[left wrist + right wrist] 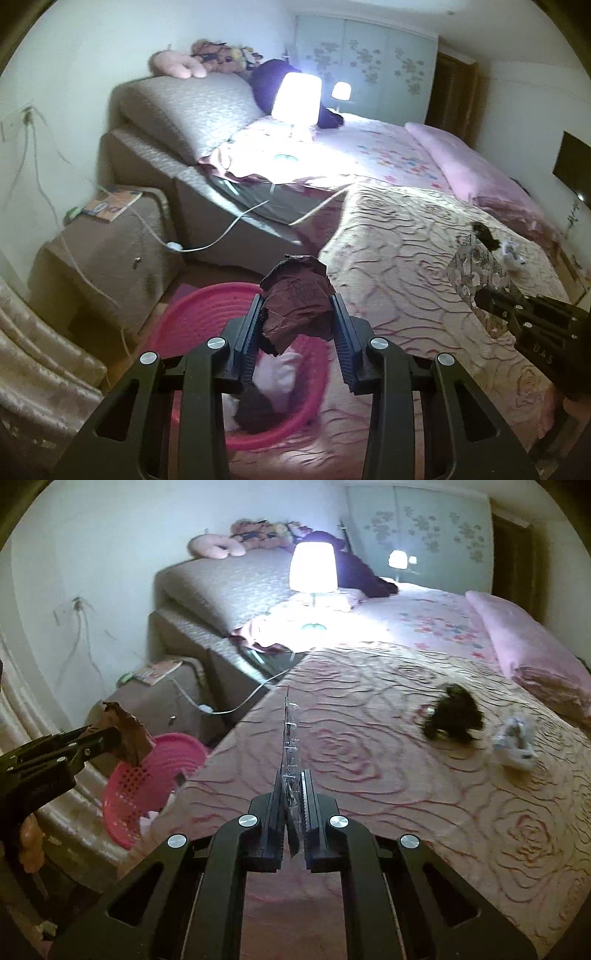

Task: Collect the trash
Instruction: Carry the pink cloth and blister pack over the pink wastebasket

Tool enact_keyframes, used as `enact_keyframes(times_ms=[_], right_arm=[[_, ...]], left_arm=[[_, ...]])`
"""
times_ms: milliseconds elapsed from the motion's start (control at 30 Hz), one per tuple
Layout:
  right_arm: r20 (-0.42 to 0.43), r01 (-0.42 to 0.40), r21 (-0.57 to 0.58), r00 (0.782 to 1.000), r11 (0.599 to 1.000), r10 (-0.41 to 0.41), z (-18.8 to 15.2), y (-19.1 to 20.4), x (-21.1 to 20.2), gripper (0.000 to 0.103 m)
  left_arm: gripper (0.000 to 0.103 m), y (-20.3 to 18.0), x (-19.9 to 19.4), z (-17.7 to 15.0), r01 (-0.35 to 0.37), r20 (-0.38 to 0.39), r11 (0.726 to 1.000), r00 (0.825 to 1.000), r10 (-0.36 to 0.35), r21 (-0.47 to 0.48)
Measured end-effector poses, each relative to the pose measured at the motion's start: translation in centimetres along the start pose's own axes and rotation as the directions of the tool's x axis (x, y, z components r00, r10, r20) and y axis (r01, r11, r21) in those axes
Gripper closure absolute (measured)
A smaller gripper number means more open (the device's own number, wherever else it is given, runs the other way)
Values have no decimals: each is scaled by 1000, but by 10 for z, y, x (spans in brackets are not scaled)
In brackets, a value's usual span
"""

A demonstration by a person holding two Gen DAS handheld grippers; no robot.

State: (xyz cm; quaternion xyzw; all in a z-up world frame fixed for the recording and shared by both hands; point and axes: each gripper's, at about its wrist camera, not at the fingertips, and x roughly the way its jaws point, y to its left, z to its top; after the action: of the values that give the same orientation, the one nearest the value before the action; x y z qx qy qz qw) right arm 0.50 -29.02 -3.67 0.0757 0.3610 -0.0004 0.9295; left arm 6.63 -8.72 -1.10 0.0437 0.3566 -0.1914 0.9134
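Observation:
My left gripper (295, 314) is shut on a crumpled dark red paper (295, 295) and hangs above the pink plastic basket (207, 306), which stands on the floor beside the bed and holds white and dark scraps. From the right wrist view the same left gripper (110, 738) shows at the left with the brown-red paper (127, 734) over the basket (162, 771). My right gripper (293, 786) is shut on a thin clear plastic wrapper (290, 746) seen edge-on over the bedspread. In the left wrist view that wrapper (474, 266) shows broadside in the right gripper (491, 299).
On the rose-patterned bedspread (369, 738) lie a dark crumpled scrap (452, 712) and a white crumpled scrap (515, 742). A lit lamp (313, 572) stands on the bed by the headboard. A brown nightstand (110, 251) with a white cable stands behind the basket.

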Motion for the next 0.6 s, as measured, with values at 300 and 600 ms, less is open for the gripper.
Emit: enact_keyframes(times_ms=[300, 600], right_arm=[[-12, -47, -61, 999, 997, 46, 14, 41, 17, 95], [-71, -97, -92, 993, 991, 91, 16, 68, 42, 95]], left_arm=[[69, 26, 10, -10, -19, -22, 999, 1000, 18, -42], [69, 50, 23, -16, -76, -57, 995, 996, 72, -70]])
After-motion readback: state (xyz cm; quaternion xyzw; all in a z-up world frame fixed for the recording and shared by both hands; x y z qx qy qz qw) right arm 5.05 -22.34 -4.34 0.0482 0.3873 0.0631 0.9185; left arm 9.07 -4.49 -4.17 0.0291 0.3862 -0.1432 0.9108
